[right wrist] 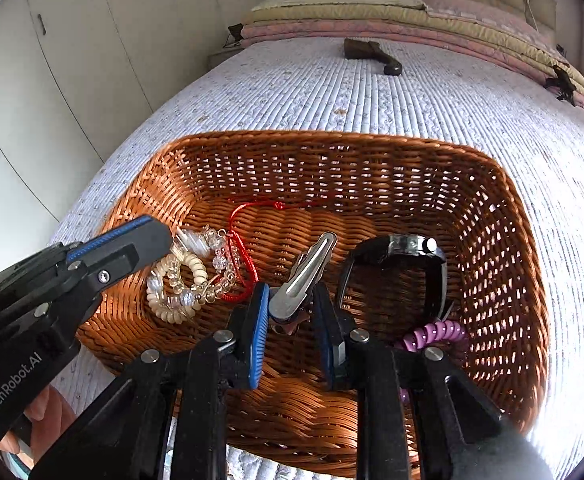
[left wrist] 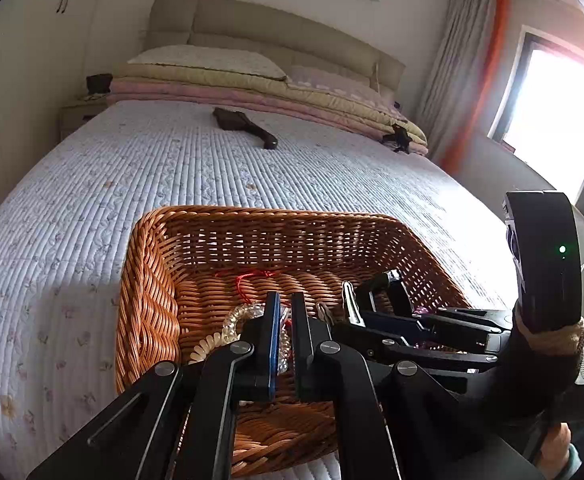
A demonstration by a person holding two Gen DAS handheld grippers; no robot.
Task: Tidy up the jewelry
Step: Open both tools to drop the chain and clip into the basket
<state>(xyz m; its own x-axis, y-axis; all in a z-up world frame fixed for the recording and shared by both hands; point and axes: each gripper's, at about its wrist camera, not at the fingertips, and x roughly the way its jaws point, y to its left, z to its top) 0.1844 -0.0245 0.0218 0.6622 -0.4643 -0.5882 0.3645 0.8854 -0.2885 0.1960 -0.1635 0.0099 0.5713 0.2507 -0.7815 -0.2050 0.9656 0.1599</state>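
Observation:
A woven wicker basket (right wrist: pixel 503 240) sits on the bed and holds jewelry. My right gripper (right wrist: pixel 290 304) is inside it, shut on a silver hair clip (right wrist: pixel 305 276) whose tip points up and away. A black watch (right wrist: pixel 403 248) and a purple spiral hair tie (right wrist: pixel 435 334) lie to its right. A cream spiral tie with clear beads (right wrist: pixel 180 284) and a red cord bracelet (right wrist: pixel 244 248) lie at the left. My left gripper (left wrist: pixel 286 320) hangs over that pile, jaws nearly closed with a small gap; the basket (left wrist: pixel 148 280) shows beneath it.
The bed's quilted floral cover (left wrist: pixel 172 168) surrounds the basket. A dark brush (left wrist: pixel 248 126) lies farther up the bed, before folded blankets and pillows (left wrist: pixel 252 84). White wardrobes (right wrist: pixel 72 60) stand left, a bright window (left wrist: pixel 551 108) right.

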